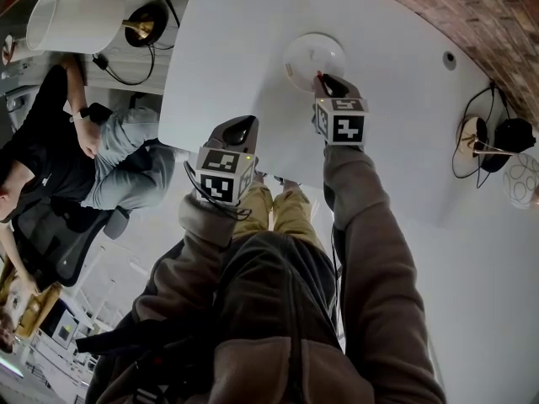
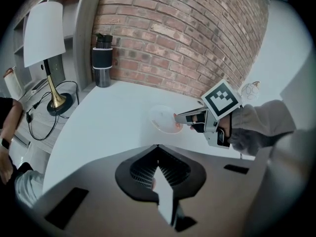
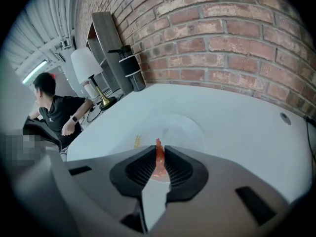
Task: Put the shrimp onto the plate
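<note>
Closest to the person, the left hand-held gripper [image 2: 158,169] is hanging back over the near edge of the white tabletop [image 1: 227,40]. Its dark ribbed pads are sitting together with nothing between them, and it is taking no part in the work.

A little further out, the right hand-held gripper [image 3: 159,164] is reaching forward with its jaws clamped on the small orange-red shrimp [image 3: 159,157]. The shrimp's thin tip is poking up and forward out of the pads. From the head view, those pads are hovering at the near rim of the round white plate [image 1: 303,53], so the shrimp is in the air, just over the plate's edge rather than lying on it.

I'd judge the pickup and the carry to be done. What is left is lowering a touch, opening the jaws and drawing the gripper away.

Beyond the plate the tabletop is running on to a red brick wall [image 3: 237,33]. A black and silver flask [image 2: 102,58] is standing against the wall, and a white-shaded lamp with a brass stem [image 2: 44,33] is off to the side.
</note>
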### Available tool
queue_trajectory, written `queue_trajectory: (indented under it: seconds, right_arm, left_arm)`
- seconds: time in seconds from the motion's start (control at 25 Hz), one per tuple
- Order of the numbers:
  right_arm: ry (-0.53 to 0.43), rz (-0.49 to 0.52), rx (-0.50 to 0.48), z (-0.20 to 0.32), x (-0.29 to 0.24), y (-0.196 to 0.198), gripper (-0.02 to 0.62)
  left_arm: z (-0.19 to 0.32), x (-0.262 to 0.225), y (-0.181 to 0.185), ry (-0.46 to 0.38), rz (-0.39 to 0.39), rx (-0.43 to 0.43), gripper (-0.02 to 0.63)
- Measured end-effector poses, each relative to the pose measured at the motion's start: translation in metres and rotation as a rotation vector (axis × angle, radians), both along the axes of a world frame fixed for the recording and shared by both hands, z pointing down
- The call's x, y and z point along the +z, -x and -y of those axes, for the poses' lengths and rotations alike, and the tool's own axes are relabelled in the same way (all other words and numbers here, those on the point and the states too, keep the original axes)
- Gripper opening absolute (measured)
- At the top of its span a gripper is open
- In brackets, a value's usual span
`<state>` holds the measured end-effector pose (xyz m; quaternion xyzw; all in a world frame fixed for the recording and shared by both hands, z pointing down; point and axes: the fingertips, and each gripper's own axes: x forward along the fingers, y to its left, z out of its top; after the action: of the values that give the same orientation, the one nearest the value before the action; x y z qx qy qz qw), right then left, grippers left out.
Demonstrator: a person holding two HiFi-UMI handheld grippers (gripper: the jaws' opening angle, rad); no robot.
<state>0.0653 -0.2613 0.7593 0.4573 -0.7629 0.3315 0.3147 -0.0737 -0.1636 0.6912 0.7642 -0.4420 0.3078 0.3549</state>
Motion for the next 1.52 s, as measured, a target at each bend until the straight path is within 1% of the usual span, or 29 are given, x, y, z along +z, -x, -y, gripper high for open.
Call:
queue_trajectory:
  seconds: [0.12,0.48,0.84,1.0,1.12,1.24,1.32,1.52]
  right_arm:
    - [0.023,-0.025,-0.025,0.003,0.009,0.004,0.052]
    - [0.049,-0.11,-0.078,0.007,0.023,0.008,0.052]
    - [0.089,-0.141,-0.128,0.01,0.034,0.012,0.053]
    - [0.078,-0.158,-0.132,0.015,0.028,0.01,0.053]
    - [0.069,-0.135,-0.132,0.013,0.029,0.011,0.054]
    - [0.03,-0.096,-0.12,0.012,0.018,0.012,0.055]
    - [0.003,-0.064,-0.095,0.011,0.008,0.011,0.083]
    - [-0.071,-0.005,-0.003,-0.006,-0.028,0.0,0.083]
  left_arm:
    - [-0.001,0.002,0.003,0.003,0.002,-0.004,0.005]
    - [-0.004,0.002,0.008,-0.001,0.005,-0.022,0.005]
    - [-0.011,0.004,0.014,0.001,0.008,-0.033,0.005]
    - [-0.012,0.002,0.017,-0.008,0.006,-0.039,0.005]
    - [-0.013,0.0,0.019,-0.012,0.007,-0.04,0.005]
    - [-0.015,-0.004,0.021,-0.02,0.003,-0.038,0.005]
    - [-0.015,-0.007,0.022,-0.029,-0.001,-0.033,0.005]
    - [-0.018,-0.02,0.021,-0.06,-0.014,-0.012,0.005]
